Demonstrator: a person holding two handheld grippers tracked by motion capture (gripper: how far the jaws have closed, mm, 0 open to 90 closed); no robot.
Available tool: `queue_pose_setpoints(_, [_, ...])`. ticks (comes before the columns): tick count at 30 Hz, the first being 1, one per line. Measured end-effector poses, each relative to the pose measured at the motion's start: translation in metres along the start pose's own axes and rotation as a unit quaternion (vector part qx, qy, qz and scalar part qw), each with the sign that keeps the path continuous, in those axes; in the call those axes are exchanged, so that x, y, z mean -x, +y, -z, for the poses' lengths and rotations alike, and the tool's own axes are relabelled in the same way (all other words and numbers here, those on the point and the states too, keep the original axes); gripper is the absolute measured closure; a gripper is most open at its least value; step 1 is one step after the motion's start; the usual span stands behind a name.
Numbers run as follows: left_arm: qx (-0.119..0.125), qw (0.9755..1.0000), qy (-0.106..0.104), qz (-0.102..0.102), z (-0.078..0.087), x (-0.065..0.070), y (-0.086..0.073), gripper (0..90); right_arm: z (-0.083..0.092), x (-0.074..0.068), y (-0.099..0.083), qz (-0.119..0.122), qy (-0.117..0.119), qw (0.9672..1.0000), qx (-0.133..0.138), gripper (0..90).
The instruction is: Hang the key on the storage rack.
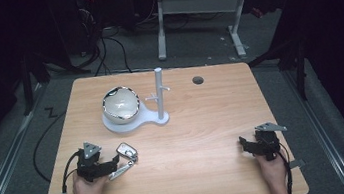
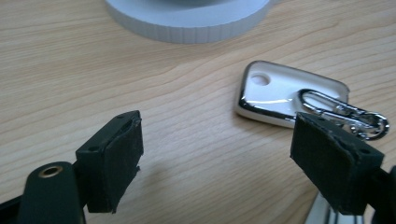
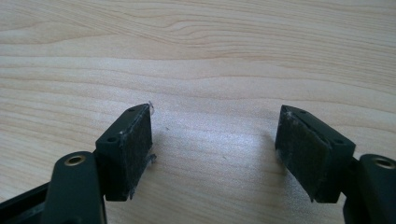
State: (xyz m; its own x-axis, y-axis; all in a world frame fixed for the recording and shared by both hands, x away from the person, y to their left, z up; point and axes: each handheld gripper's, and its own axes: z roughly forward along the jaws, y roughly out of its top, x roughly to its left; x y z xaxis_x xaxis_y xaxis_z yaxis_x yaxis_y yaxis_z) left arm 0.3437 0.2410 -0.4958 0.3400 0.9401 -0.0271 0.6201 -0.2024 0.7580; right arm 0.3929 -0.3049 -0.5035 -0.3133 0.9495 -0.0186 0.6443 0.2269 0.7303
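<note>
Lying flat on the table (image 1: 205, 133) just ahead of the left gripper (image 1: 113, 164), the key fob (image 2: 285, 95) is a small white tag with a chrome rim and a metal clip (image 2: 348, 114) hooked to one end. It looks light, hard and glossy, so it would likely slip between pads; the clip or the fob's thin edges seem the surest places to grip. In the left gripper view the jaws stand wide apart and empty, the right-hand pad (image 2: 327, 161) just overlapping the clip. Farther up the table stands one white stand (image 1: 135, 121) with a round base, a post (image 1: 160, 92) bearing small pegs, and one shiny bowl (image 1: 120, 104). The right gripper (image 1: 248, 146) rests well apart at the near right, jaws spread wide over bare wood. Count: one fob, one stand, two grippers.
</note>
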Motion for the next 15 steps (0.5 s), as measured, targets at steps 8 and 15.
queue_pose_setpoints(8, [-0.008,0.9998,-0.014,-0.013,-0.007,0.008,0.003,17.2,0.0,0.0,0.0,0.0,0.0,1.0,0.0,27.5])
queue_pose_setpoints(15, [-0.008,0.9995,-0.017,-0.026,-0.011,0.013,0.009,17.0,0.0,0.0,0.0,0.0,0.0,1.0,0.0,27.5])
